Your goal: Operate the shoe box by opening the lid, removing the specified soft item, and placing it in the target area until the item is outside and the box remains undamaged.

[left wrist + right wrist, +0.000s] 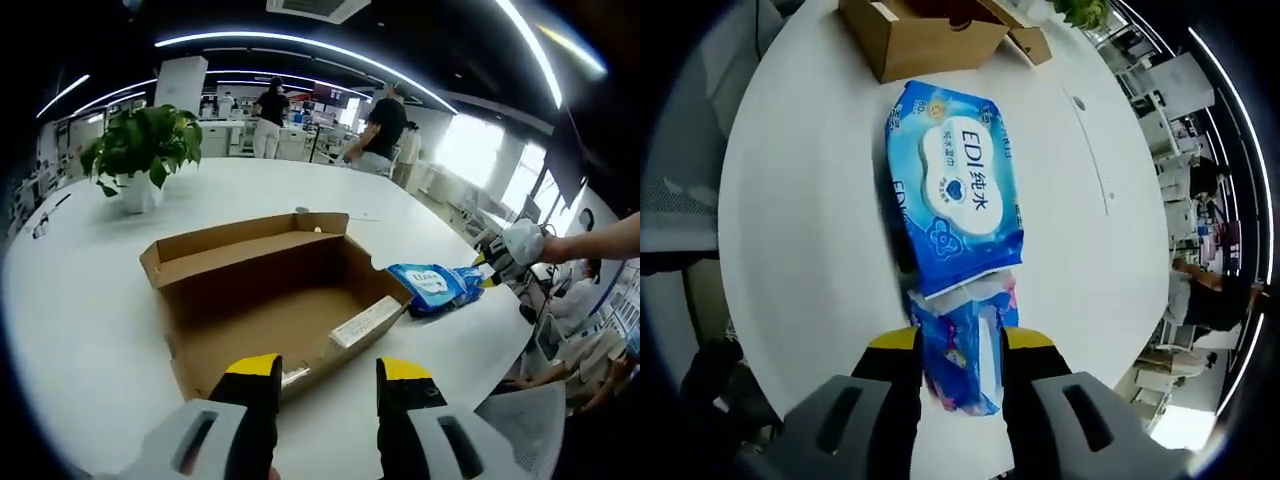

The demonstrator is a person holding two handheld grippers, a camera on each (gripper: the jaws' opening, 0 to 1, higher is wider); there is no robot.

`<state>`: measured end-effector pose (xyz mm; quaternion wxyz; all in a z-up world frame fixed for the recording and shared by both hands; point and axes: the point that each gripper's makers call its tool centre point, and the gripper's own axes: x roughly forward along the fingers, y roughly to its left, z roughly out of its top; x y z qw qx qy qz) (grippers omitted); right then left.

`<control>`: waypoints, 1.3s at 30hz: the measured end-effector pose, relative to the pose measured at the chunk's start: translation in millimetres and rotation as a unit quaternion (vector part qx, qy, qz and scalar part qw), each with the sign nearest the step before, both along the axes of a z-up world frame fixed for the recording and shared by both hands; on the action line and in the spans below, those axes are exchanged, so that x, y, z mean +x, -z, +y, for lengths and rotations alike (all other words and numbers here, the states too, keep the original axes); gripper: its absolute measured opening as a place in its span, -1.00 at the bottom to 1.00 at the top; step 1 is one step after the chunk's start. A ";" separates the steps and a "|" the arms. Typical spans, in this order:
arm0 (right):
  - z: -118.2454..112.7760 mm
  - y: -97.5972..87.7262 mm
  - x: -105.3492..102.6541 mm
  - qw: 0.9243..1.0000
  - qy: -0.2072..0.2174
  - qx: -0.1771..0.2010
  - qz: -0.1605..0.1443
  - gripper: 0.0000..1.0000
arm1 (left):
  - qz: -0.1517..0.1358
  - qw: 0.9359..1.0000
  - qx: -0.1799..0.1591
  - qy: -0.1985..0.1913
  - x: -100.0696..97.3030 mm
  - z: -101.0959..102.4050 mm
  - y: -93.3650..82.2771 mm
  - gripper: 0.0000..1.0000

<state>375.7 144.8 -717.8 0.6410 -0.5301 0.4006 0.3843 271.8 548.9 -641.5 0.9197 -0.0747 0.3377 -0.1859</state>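
In the right gripper view, the right gripper [960, 350] is pinching the crumpled end of the blue wipes pack [958, 195] between its yellow-tipped jaws, and the pack is lying flat on the white table [800, 230], stretching away from the jaws toward the cardboard shoe box [915, 35] just beyond it. In the left gripper view, the left gripper [328, 385] is hovering with its jaws parted and gripping nothing, just short of the open, empty-looking shoe box [265, 300], whose lid is folding back on the far side. Beyond the box, a potted plant [142, 150] is sitting on the table, and people are standing further back.
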 end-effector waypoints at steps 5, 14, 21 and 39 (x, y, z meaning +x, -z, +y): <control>25.0 -6.4 6.9 1.000 -0.007 0.014 -0.007 -0.46 | 0.000 1.000 -0.003 -0.004 -1.1 4.3 0.6 -0.24; 69.7 -15.2 18.3 0.999 -0.012 0.049 -0.013 -0.45 | 0.001 1.000 -0.010 -0.009 -0.1 7.2 2.2 -0.24; 111.4 -21.4 24.3 0.996 -0.008 0.091 -0.011 -0.44 | 0.005 1.000 -0.015 -0.014 1.4 10.5 8.5 -0.24; 195.2 -30.6 34.0 0.984 0.006 0.180 0.003 -0.42 | 0.017 0.999 -0.024 -0.025 6.4 16.2 24.6 -0.25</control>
